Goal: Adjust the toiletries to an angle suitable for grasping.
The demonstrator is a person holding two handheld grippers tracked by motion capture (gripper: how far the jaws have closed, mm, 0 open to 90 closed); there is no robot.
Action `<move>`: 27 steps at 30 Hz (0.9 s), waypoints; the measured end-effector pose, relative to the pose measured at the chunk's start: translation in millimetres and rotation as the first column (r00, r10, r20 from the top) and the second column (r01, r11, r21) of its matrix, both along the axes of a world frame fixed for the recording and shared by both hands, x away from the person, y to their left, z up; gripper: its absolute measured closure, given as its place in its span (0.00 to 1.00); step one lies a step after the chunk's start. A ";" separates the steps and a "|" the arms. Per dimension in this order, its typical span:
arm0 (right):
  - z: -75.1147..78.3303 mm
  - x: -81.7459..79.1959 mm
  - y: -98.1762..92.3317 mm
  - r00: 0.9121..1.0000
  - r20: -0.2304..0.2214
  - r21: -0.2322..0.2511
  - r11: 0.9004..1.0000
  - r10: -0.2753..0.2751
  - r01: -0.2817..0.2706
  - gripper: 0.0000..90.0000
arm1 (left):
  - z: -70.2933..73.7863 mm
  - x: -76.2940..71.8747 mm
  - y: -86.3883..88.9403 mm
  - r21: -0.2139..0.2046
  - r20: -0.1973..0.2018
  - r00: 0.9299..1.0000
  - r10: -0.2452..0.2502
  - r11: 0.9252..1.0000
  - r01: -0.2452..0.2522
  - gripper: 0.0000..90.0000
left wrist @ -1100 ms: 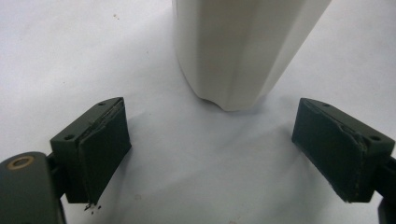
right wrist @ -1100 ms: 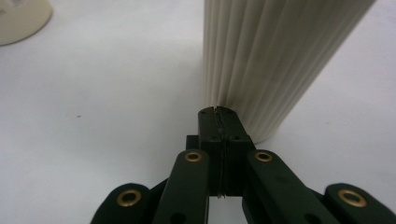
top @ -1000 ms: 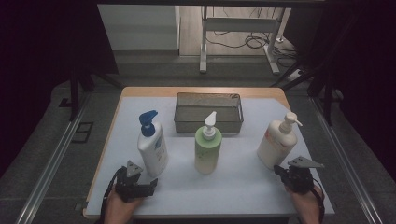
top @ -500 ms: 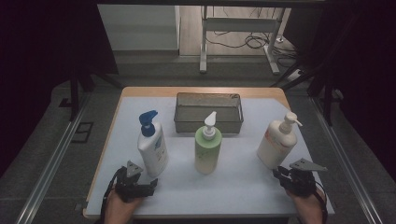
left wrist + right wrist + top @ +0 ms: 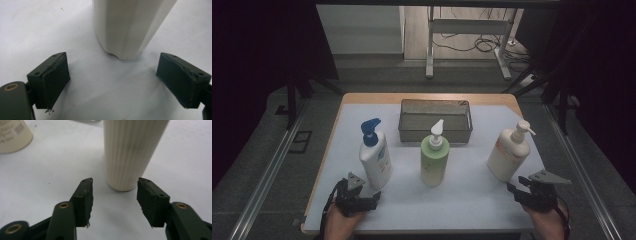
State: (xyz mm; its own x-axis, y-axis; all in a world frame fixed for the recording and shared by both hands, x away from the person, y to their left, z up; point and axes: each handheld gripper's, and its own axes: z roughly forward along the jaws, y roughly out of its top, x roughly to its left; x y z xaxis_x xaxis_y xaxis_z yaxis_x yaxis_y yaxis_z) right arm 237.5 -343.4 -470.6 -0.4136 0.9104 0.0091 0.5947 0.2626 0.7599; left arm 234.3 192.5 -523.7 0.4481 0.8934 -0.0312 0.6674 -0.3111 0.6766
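A: The left bottle (image 5: 375, 159) is white with a blue pump; its label looks bluish, though it's too small to be sure. The middle bottle (image 5: 434, 161) is pale green, white on top.

B: The right bottle (image 5: 508, 154) is cream, finely ribbed up close. The basket (image 5: 435, 120) is grey, the table (image 5: 472, 190) white, the grippers (image 5: 517, 190) black.

Dim room, grey floor (image 5: 257, 165)
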 end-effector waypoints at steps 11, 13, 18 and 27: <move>17.4 -0.7 -9.5 1.000 0.025 0.014 1.000 -0.014 0.014 0.42 | 0.0 -0.1 0.0 0.001 0.001 1.000 0.000 1.000 0.000 0.12; 19.3 0.1 -10.1 1.000 0.028 0.013 1.000 -0.011 0.010 0.41 | 0.0 -0.1 0.0 0.001 0.000 1.000 0.000 1.000 0.000 0.12; 24.0 3.4 -8.7 1.000 0.021 0.006 1.000 -0.004 0.004 0.36 | 0.0 -0.1 0.0 0.001 0.001 1.000 0.000 1.000 0.000 0.12; 35.1 11.0 -4.8 0.999 0.032 -0.015 1.000 0.007 -0.007 0.30 | -0.1 -0.1 -0.1 0.001 0.001 1.000 0.000 1.000 0.000 0.12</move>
